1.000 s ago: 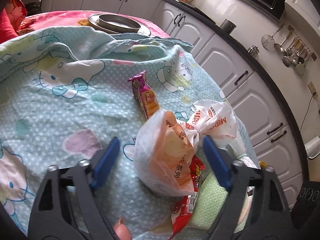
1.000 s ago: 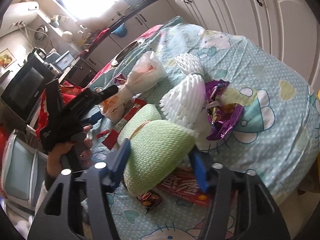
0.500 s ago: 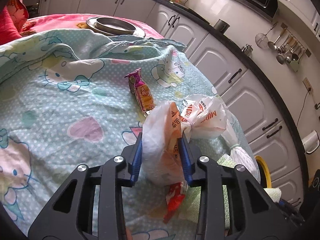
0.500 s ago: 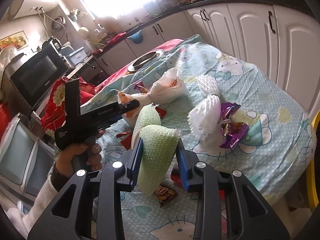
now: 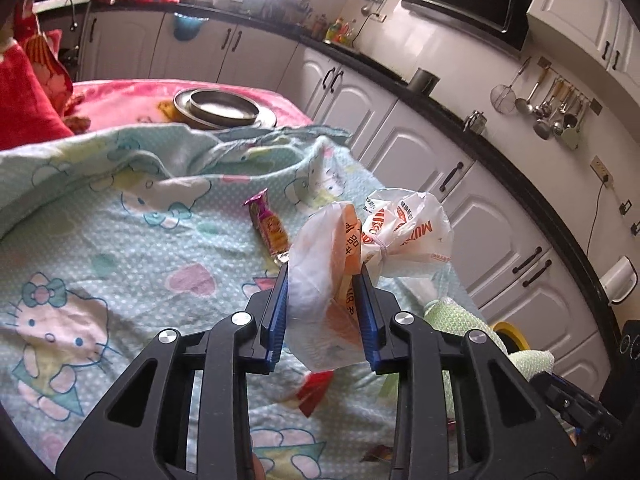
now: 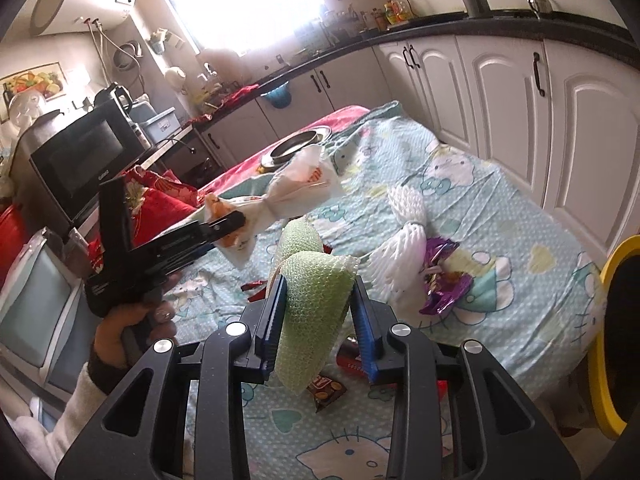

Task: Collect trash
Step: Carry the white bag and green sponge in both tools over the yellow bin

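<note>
My left gripper [image 5: 322,276] is shut on a knotted white and orange plastic bag [image 5: 340,272], held up off the bed; the same bag [image 6: 296,196] and the left gripper [image 6: 228,220] show in the right wrist view. My right gripper [image 6: 318,284] is shut on a pale green foam net [image 6: 316,308], also lifted. On the patterned sheet [image 5: 120,248] lie a pink and orange snack wrapper [image 5: 268,228], a red wrapper [image 5: 314,390], a white foam net [image 6: 400,232], a purple wrapper [image 6: 442,280], and a brown wrapper [image 6: 326,392].
A metal pan on a plate [image 5: 224,108] sits at the far end of the bed on a pink blanket. White cabinets [image 6: 520,92] run along the right. A yellow-rimmed bin [image 6: 610,340] stands at the bed's right edge. A microwave [image 6: 84,160] and red cushions stand left.
Both grippers have closed, the left on the plastic bag and the right on the green foam net, and both have risen, lifting their items off the sheet.
</note>
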`<state>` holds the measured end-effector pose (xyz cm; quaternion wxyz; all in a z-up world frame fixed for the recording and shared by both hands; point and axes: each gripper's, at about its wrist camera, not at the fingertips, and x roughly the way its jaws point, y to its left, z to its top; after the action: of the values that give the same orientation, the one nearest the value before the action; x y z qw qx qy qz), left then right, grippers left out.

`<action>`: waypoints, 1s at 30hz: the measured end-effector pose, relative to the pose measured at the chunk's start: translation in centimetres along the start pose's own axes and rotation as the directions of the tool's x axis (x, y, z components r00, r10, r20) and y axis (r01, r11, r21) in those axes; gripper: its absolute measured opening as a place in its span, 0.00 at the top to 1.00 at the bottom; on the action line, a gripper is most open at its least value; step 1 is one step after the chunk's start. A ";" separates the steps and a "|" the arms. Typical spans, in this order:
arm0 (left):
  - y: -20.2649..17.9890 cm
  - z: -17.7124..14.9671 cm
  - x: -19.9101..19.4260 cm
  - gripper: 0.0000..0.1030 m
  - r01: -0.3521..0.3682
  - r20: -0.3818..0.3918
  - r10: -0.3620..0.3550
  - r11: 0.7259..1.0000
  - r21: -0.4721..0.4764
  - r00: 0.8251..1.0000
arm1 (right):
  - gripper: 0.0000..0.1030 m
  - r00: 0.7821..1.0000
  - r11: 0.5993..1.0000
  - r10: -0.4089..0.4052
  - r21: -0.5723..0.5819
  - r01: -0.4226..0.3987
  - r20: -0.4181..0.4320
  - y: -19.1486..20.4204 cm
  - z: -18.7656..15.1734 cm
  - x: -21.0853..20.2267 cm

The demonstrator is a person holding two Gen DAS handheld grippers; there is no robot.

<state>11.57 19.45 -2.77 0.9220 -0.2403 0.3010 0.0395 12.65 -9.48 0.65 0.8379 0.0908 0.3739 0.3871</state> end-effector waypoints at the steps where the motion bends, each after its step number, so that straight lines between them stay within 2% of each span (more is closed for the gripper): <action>1: -0.2 0.1 -0.3 0.77 0.000 0.007 0.000 1.000 0.003 1.000 | 0.70 1.000 1.000 -0.002 -0.002 0.002 0.004 -0.1 0.2 -0.2; 13: -4.5 0.0 -2.3 0.77 0.056 0.046 -0.060 0.995 0.078 0.997 | 0.70 0.995 0.998 -0.058 -0.009 0.059 0.084 -1.9 1.4 -4.6; 30: -10.8 -1.8 -1.6 0.77 0.116 0.013 -0.121 0.974 0.194 0.993 | 0.71 0.968 0.982 -0.186 0.066 0.178 0.168 -7.0 1.1 -10.4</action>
<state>11.65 9.18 1.37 0.9454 -0.1667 0.2770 -0.0421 13.10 -21.59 4.11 0.8968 0.1105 0.3157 0.2897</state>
